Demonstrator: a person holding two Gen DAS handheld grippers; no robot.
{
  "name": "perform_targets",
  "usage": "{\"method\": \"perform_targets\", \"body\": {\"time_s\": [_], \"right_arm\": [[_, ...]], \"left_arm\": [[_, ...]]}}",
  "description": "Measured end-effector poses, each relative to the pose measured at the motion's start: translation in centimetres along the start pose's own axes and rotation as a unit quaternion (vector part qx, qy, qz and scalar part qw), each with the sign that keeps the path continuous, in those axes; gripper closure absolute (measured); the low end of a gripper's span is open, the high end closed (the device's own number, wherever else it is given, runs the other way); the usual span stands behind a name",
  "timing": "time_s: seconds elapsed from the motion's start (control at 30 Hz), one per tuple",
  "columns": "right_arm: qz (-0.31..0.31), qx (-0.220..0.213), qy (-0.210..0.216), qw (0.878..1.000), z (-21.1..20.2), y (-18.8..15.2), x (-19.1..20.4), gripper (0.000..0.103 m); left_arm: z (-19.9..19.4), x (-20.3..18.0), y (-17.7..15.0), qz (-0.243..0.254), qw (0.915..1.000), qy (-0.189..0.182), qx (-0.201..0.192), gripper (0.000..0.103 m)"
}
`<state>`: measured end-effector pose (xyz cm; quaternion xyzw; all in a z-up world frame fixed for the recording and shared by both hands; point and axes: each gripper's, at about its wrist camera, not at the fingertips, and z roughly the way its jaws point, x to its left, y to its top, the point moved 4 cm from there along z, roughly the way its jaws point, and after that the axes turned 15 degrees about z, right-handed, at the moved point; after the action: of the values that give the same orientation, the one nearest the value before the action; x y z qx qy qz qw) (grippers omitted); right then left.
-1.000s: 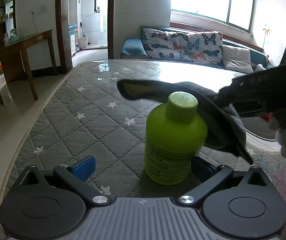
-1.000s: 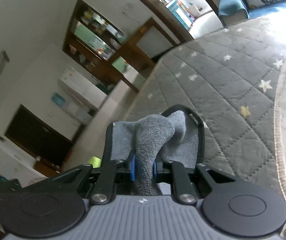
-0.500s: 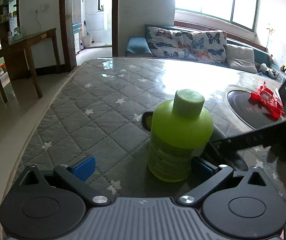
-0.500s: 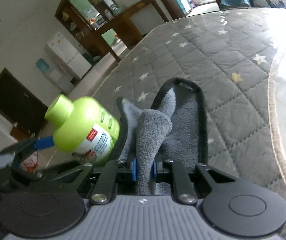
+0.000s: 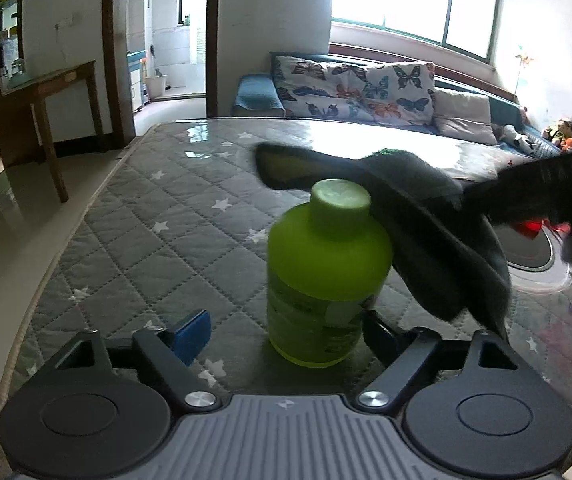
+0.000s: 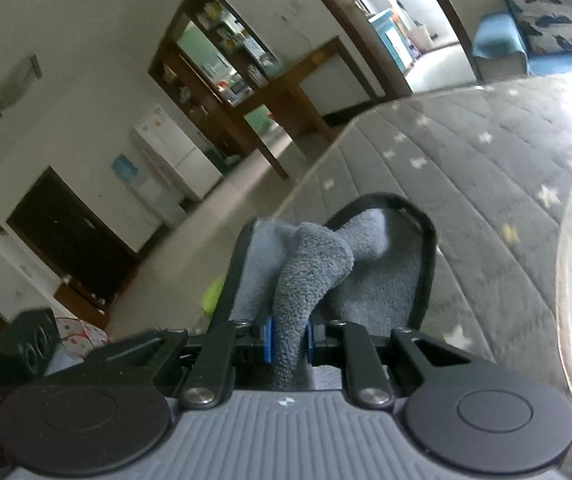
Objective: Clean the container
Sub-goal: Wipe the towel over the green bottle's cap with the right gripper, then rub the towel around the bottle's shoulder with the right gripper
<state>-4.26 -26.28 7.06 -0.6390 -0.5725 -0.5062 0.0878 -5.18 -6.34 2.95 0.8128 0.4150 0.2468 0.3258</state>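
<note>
One lime-green bottle (image 5: 328, 276) with one cap (image 5: 341, 208) — one grey cloth (image 6: 314, 276), two grippers, one quilted star-patterned mat (image 5: 158, 236), two butterfly-print cushions (image 5: 350, 86) — one plain cushion (image 5: 462, 116).

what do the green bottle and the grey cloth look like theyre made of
Green bottle: likely plastic, opaque with a soft satin sheen, moulded cap, and a paper-like label. Grey cloth: looks like fleecy microfibre or terry, with a fuzzy matte nap, dark stitched edging, and limp folds where the right gripper pinches it.
</note>
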Motion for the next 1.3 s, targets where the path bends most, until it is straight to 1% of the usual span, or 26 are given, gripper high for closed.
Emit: {"method": "perform_targets", "body": {"time_s": [0.1,0.13,0.17,0.23,0.33,0.4,0.47,0.57,0.67,0.73,0.87,0.93,1.0,1.17,1.3], "right_arm": [[-0.001,0.004,0.005,1.000,0.8,0.5,-0.1,0.088],[0.003,0.005,0.012,1.000,1.2,0.7,-0.1,0.088],[0.012,0.006,0.018,1.000,1.5,0.9,-0.2,0.088],[0.031,0.005,0.026,0.999,2.1,1.3,-0.6,0.088],[0.048,0.000,0.021,0.999,2.7,1.7,-1.5,0.088],[0.056,0.006,0.010,0.998,3.1,1.8,-2.3,0.088],[0.048,0.017,-0.007,0.999,4.1,1.5,-2.7,0.088],[0.023,0.030,-0.044,0.998,5.7,1.0,-3.2,0.088],[0.026,0.037,-0.067,0.997,7.0,0.5,-4.1,0.088],[0.035,0.028,-0.065,0.997,7.1,0.7,-4.4,0.088],[0.055,0.010,-0.045,0.997,7.0,1.7,-4.4,0.088],[0.066,0.009,-0.022,0.998,6.9,2.2,-4.1,0.088],[0.071,0.009,-0.009,0.997,7.0,2.6,-3.8,0.088],[0.070,0.045,-0.018,0.996,9.1,2.4,-4.6,0.086],[0.075,0.056,-0.018,0.995,9.2,1.4,-5.1,0.087]], "left_arm": [[0.1,-0.4,0.1,0.008,1.0000,-0.003,0.001,0.026],[0.2,-0.5,0.1,0.012,0.9999,-0.003,0.002,0.030],[0.3,-0.5,0.1,0.014,0.9999,-0.002,0.003,0.032],[0.4,-0.5,0.1,0.014,0.9999,-0.002,0.005,0.032],[0.5,-0.6,0.1,0.017,0.9998,-0.005,0.005,0.032],[0.6,-0.6,0.1,0.018,0.9998,-0.005,0.005,0.032],[0.6,-0.5,0.1,0.016,0.9998,-0.006,0.005,0.032],[0.5,-0.5,0.2,0.013,0.9999,-0.006,0.007,0.032],[0.4,-0.6,0.3,0.012,0.9999,-0.006,0.006,0.032],[0.3,-0.6,0.4,0.011,0.9999,-0.007,0.003,0.032],[-0.1,-0.5,0.7,0.010,0.9999,-0.009,-0.005,0.031],[-0.2,-0.5,0.9,0.009,0.9999,-0.009,-0.008,0.031],[-0.2,-0.5,1.1,0.008,0.9998,-0.011,-0.011,0.031],[-0.1,-0.5,1.3,0.007,0.9998,-0.014,-0.013,0.031],[-0.1,-0.3,1.2,0.008,0.9997,-0.019,-0.013,0.030]]}}
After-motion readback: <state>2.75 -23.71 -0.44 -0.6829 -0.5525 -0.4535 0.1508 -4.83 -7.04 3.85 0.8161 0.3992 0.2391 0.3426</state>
